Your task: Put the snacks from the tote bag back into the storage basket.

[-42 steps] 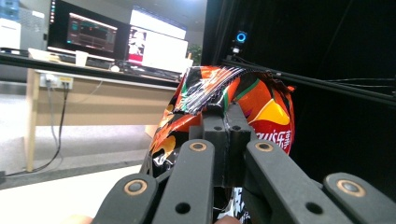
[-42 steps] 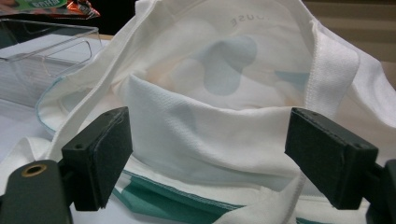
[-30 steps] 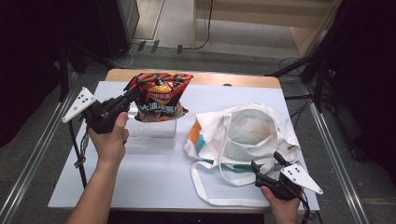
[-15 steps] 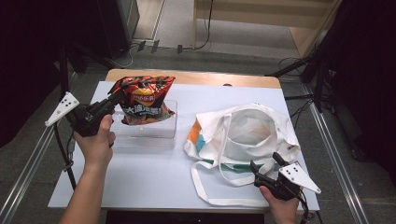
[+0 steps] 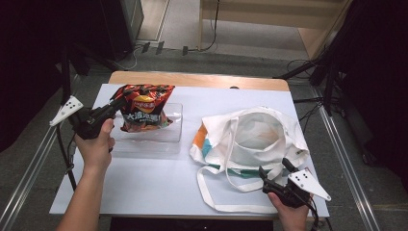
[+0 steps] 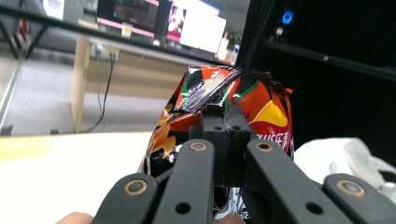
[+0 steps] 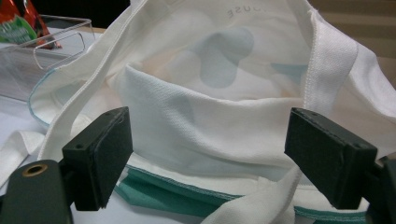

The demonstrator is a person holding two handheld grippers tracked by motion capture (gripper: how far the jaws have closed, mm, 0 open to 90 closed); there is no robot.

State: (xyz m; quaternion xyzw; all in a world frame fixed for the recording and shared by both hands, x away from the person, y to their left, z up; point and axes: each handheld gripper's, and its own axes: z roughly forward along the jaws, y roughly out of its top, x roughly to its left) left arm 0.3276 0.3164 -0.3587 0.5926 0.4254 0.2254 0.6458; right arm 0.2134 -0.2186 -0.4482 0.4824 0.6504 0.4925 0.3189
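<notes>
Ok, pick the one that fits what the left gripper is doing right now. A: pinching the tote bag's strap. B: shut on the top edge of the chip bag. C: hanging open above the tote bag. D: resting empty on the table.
B: in the left gripper view the left gripper has its jaws closed together on the crimped top of the chip bag, held over the clear plastic box.

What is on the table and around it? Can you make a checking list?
Surface: white table top on a wooden table, mostly bare.
Job's things: red crinkly chip bag held up over the clear plastic box; white cloth tote bag lying open, straps spread.
Clutter: nothing seen.
Grippers: left gripper shut on the chip bag's top edge; right gripper open, at the tote's near rim.
Cables: black cables on the floor behind the table.
Surroundings: grey floor, dark stands, wooden desk beyond.
</notes>
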